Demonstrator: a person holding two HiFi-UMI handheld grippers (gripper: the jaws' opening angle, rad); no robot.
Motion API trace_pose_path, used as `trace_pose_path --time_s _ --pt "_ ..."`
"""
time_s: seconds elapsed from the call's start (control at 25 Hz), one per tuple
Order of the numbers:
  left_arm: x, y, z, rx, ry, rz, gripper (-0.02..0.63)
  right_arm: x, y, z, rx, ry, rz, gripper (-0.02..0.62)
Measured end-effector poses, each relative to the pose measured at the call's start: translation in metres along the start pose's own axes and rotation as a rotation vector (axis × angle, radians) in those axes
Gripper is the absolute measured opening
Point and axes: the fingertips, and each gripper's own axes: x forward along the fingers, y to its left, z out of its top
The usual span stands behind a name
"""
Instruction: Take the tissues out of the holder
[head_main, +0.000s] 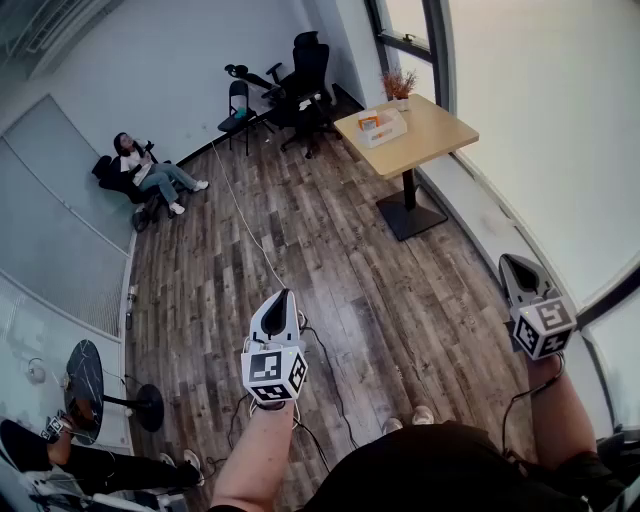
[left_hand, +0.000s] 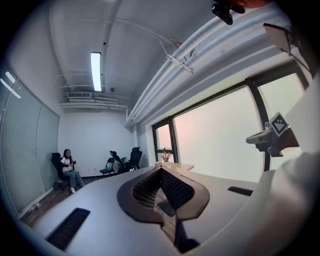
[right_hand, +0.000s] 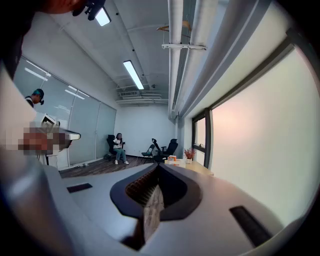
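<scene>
Tissue holder (head_main: 381, 127): far table (head_main: 445, 130), well apart | left gripper (head_main: 285, 297), right gripper (head_main: 512, 262): fingers together, empty

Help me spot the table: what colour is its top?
Light wood tabletop, clearest in the head view.

A person (head_main: 148, 172) sits near black office chairs (head_main: 305, 72).

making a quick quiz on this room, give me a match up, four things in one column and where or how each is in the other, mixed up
Column one
1 plant
2 holder
3 person
4 left gripper

Column two
a shut, empty, over the floor
b on the table, short of its far corner
c seated by the glass wall
d at the table's far corner

Pairs: 1-d, 2-b, 3-c, 4-a
</scene>
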Motion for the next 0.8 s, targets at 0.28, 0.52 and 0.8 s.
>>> trace_pose_path --time_s 0.28,0.52,0.8 --pt "0.015 -0.009 0.005 -0.001 0.002 -0.002 0.005 0.015 -0.009 -0.005 0.013 -0.002 0.017 0.006" --pt "0.024 -0.023 -0.021 0.008 0.037 -0.002 0.005 0.029 -0.020 -0.020 0.015 0.008 0.051 0.006" --pt "0.058 -0.008 -0.039 0.011 0.059 -0.009 0.005 0.060 -0.025 -0.033 0.038 0.020 0.067 0.006"
